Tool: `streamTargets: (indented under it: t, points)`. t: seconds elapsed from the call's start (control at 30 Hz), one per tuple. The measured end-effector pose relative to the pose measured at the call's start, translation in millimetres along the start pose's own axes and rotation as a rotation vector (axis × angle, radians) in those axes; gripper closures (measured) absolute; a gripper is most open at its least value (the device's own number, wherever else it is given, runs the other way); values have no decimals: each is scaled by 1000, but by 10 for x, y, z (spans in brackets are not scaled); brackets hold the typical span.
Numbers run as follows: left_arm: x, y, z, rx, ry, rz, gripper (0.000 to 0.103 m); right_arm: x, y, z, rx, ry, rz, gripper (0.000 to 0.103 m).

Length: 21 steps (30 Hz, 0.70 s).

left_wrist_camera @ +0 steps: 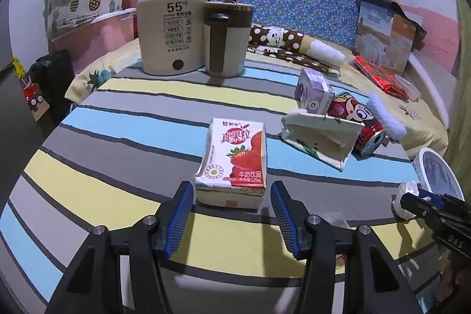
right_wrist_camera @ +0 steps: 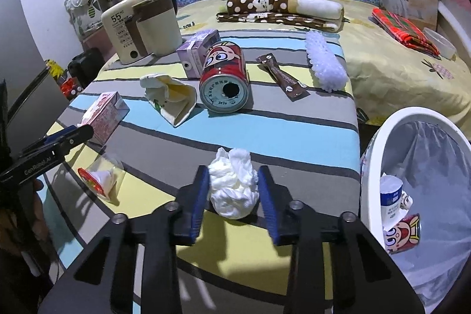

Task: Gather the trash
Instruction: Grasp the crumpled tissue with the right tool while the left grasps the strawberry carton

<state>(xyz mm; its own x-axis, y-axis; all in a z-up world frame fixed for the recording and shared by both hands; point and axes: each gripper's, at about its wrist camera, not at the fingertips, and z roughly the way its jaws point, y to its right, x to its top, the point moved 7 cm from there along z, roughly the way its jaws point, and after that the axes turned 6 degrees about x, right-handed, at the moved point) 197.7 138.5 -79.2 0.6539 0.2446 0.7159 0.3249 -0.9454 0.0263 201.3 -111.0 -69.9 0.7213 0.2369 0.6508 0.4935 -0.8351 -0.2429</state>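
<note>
At the left of the right wrist view, the left gripper [right_wrist_camera: 63, 137] reaches toward a strawberry milk carton [right_wrist_camera: 104, 118] lying on the striped worktop [right_wrist_camera: 294, 119]; the left wrist view shows its blue pads apart on either side of the carton, not pressing it. Further right lie a crumpled paper carton [right_wrist_camera: 173, 99] and a red can [right_wrist_camera: 225, 78] on its side. At lower centre, the right gripper [right_wrist_camera: 233, 190] is clamped on a white tissue wad [right_wrist_camera: 232, 187]. At the lower right edge, a white bin [right_wrist_camera: 379, 143] with a clear liner holds a paper cup [right_wrist_camera: 390, 196] and another red can [right_wrist_camera: 401, 234].
</note>
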Motion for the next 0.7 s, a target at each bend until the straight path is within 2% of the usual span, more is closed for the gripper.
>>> streamTargets:
  t: [0.17,0.47,0.6,0.63,0.7]
  points:
    - [46,-79,16,-1,11,-1,44,9,1,1,2,3,3,74]
    - [69,-15,184,-45,-38,11,44,11,-6,10,-6,4,4,76]
    - [95,-19,232,-50,-44,-4,44,16,-11,-3,-12,3,3,78]
    - [91,-21,239,-50,-46,-6,49,14,-12,-13,-12,5,2,80]
    - [86,-11,238,-44,-47,-1,49,8,-26,-33,-7,7,2,81]
